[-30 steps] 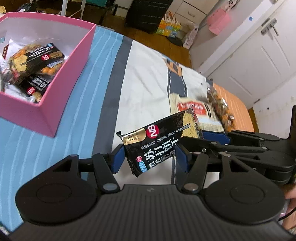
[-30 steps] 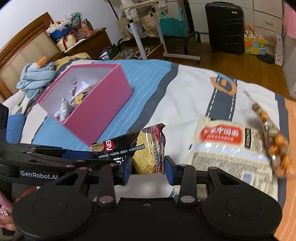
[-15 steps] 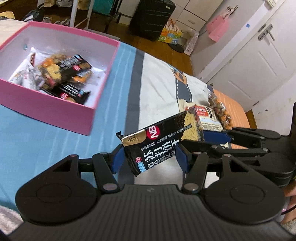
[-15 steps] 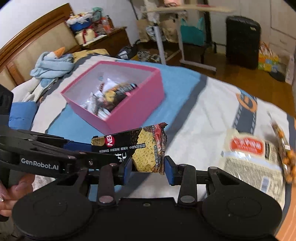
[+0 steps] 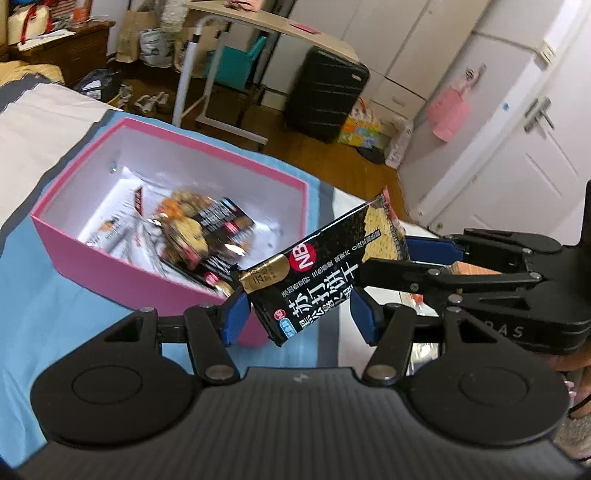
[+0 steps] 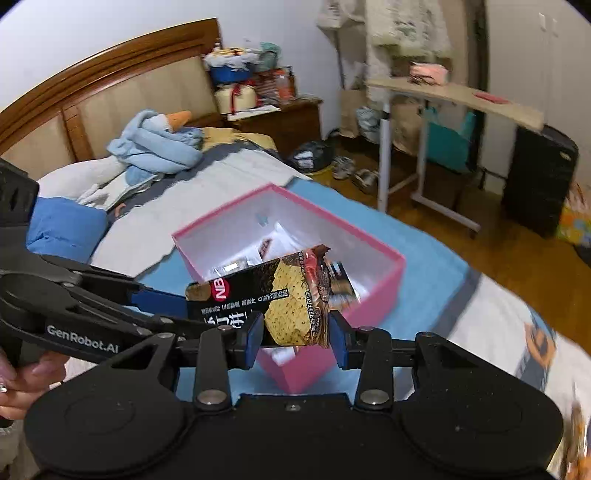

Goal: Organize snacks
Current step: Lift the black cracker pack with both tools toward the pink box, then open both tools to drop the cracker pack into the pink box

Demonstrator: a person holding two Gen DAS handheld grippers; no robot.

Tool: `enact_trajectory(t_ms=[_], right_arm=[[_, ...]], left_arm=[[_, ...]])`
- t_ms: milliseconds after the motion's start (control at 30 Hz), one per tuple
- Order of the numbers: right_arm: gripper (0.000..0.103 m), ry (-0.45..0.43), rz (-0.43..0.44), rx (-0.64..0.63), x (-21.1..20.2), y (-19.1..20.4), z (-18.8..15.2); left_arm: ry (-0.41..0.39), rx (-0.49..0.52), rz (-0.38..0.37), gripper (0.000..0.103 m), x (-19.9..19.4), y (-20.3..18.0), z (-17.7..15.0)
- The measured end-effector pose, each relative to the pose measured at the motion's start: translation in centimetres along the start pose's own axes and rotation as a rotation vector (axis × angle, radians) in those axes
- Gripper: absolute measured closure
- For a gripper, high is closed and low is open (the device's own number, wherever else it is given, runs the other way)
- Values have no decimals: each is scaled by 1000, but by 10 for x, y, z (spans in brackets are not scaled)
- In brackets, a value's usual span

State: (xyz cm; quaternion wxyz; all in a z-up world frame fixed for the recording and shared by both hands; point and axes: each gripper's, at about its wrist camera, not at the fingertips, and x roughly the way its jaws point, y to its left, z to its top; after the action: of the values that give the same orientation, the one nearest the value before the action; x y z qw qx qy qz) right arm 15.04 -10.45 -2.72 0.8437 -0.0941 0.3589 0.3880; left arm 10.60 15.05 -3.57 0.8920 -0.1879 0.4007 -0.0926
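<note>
A black soda-cracker packet [image 5: 321, 273] hangs in the air, held at both ends. My left gripper [image 5: 301, 317] is shut on its lower label end. My right gripper [image 6: 295, 334] is shut on the end with the cracker picture [image 6: 291, 306]. The packet is just in front of the near corner of an open pink box [image 5: 70, 236] lying on the blue striped bedsheet. The box [image 6: 384, 291] holds several snack packets [image 5: 199, 236]. The right gripper's arm shows at the right of the left wrist view [image 5: 480, 266], and the left gripper's arm at the left of the right wrist view [image 6: 85, 314].
The bed carries a blue blanket and a plush goose [image 6: 155, 147] by the wooden headboard [image 6: 92, 96]. Beyond the bed are a rolling side table [image 5: 258, 29], a black suitcase [image 5: 325, 92] and white cupboard doors [image 5: 517, 147]. A nut bag's edge [image 6: 580, 443] shows at far right.
Both grippers have carried the cracker packet together from the white middle of the bed toward the pink box, which now sits directly behind the packet. The other snacks on the bed have left view.
</note>
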Motion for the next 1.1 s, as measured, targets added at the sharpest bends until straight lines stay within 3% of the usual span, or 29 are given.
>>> enact_trajectory(t_ms=[100,200,367,567,733,900,1100], right_arm=[[58,36,-1,-41,21,-3,18],[58,86,2,-43,48,-10,26],[58,160,25,38,90,-27,25],[58,212,44,39,120,-32,19],[57,215,30,14,130,-29,19],[51,201,-19,-110,126,-15,19],[47,154,-33,-117,96,-12,19]], left_arm=[[3,-45,-8,46,11,18,15],[-2,-6,42,46,29,24,25],[43,-4,81,46,57,37,39],[107,-11,107,46,78,51,45],[128,-31,135,46,87,58,45],[127,57,252,46,84,45,41],[128,95,245,46,59,30,42]])
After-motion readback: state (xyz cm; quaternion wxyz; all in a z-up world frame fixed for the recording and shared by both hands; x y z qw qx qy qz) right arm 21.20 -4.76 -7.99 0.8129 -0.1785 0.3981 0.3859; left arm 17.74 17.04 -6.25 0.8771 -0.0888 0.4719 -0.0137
